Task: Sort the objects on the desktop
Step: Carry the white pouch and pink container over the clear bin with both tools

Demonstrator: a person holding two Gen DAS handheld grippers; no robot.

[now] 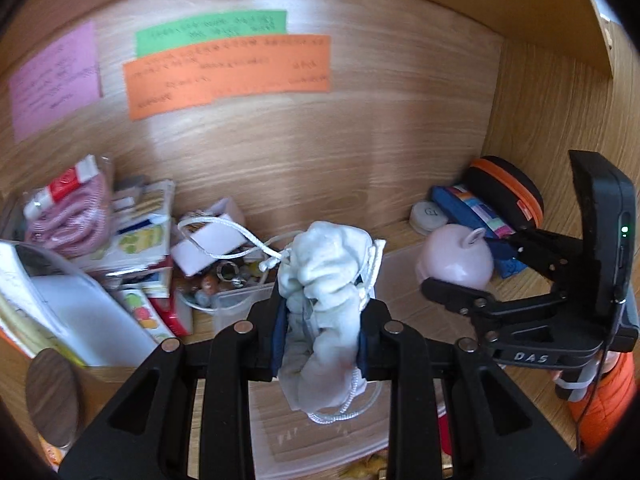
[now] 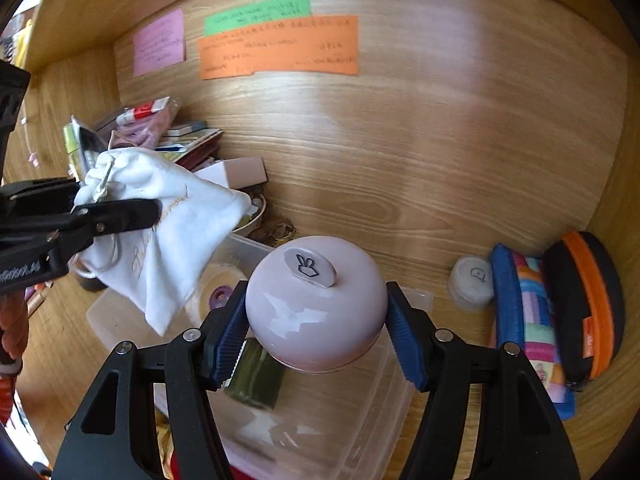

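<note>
Two grips are full. From our left wrist view, our left gripper [image 1: 320, 320] is clamped on the white pouch [image 1: 324, 300], its long axis upright, above the clear bin [image 1: 236, 300]. From our right wrist view, our right gripper [image 2: 316, 332] squeezes the pink round container [image 2: 316, 304], right of the pouch, nearer the bin's open middle
</note>
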